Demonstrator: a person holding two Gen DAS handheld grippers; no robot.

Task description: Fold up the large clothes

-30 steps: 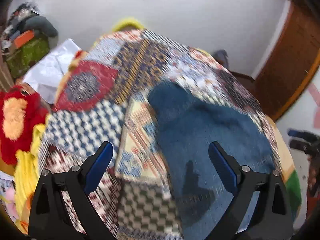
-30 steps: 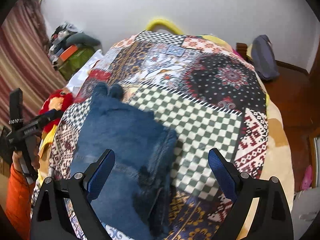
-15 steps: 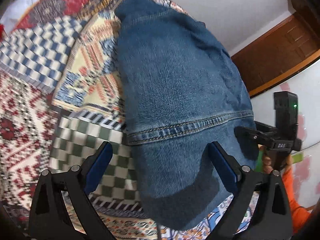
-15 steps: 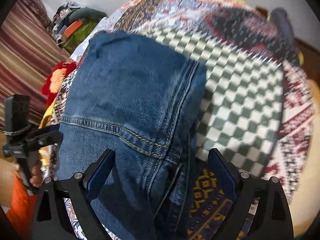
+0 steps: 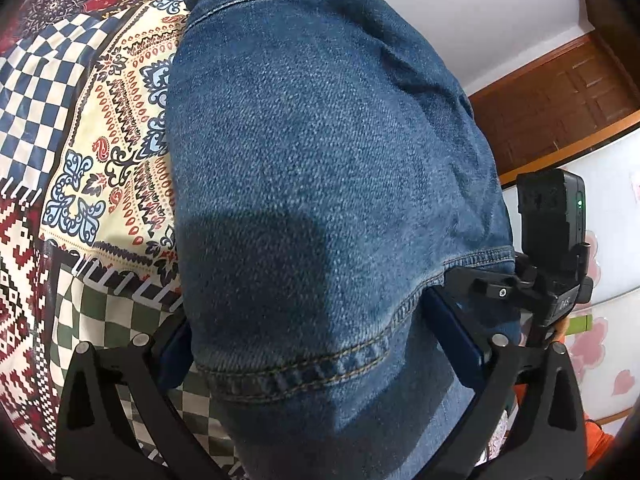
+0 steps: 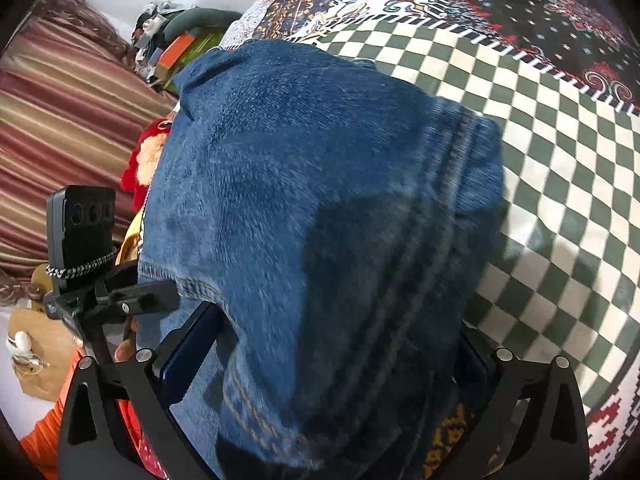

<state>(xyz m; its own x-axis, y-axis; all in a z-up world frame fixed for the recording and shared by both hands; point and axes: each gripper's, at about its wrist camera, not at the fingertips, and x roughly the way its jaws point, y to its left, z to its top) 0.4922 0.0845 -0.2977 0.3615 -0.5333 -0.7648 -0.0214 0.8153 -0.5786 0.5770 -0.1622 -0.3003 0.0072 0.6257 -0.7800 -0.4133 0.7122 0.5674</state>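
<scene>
Folded blue jeans (image 5: 320, 140) lie on a patchwork bedspread (image 5: 100, 120) and fill both wrist views. My left gripper (image 5: 316, 340) hangs low over their near left edge. Its jaws are opening, with the stitched denim hem bulging between them and hiding part of the left finger. My right gripper (image 6: 328, 356) straddles the near right edge of the jeans (image 6: 300, 160), where a thick seam runs. Its jaws are opening too, denim between them. Each gripper shows in the other's view: the right gripper (image 5: 500, 292) and the left gripper (image 6: 120, 304).
The checkered part of the bedspread (image 6: 540, 140) spreads to the right. A red plush toy (image 6: 140, 160), a striped curtain (image 6: 60, 120) and a heap of things (image 6: 180, 40) lie left. A wooden door (image 5: 560, 92) stands far right. An orange sleeve (image 6: 48, 432) shows.
Both grippers have sunk and tilted down onto the near end of the jeans. The denim, earlier well ahead of the fingers, now lies between both pairs of jaws.
</scene>
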